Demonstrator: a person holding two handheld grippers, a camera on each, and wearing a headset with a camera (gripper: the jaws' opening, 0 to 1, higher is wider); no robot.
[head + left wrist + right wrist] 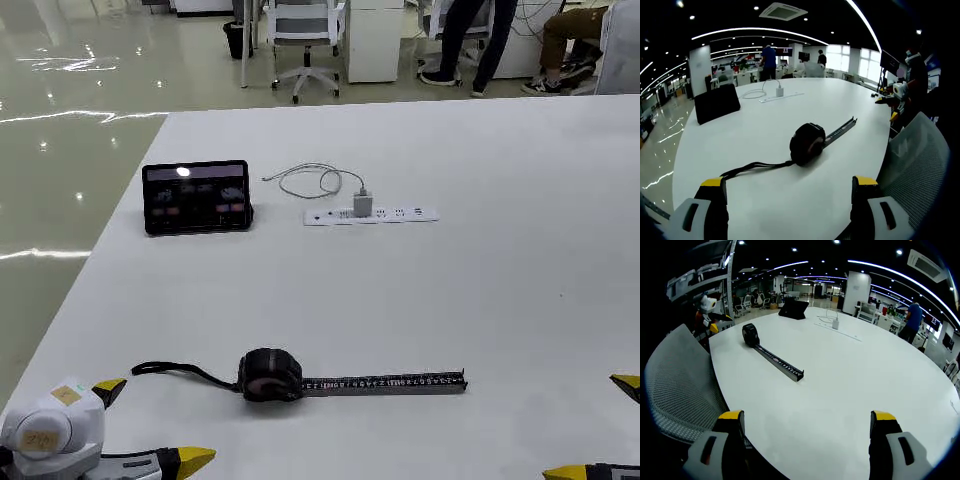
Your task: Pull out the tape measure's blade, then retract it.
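From the head view, the tape measure (270,375) lies on the white table (500,280) near its front edge, with its blade (385,382) drawn out flat to the right of the case. A black strap (168,369) trails off the other side of the case. The left gripper (150,423) sits just left of and nearer than the tape measure, its yellow-tipped jaws spread apart and holding nothing. The right gripper (600,430) is well beyond the blade's end, its jaws also apart and empty. Far behind the tape measure stand a dark tablet (196,197) and a power strip (370,214) carrying a white charger (362,206) with a looped cable (310,180).

In the left gripper view, the tape measure (807,144) lies straight ahead between the gaping jaws but clear of both. Its strap (755,167) runs back toward the left jaw, and its blade (840,131) points away to the right. The right gripper (895,97) hangs out past the blade's tip. A mesh chair (915,165) sits off the table edge, right of the tape measure.

In the right gripper view, the jaws stand wide with bare table between them. The tape measure (750,334) is well ahead on the left, and its blade (780,361) reaches back toward the camera. The left gripper (707,310) is just left of the case.
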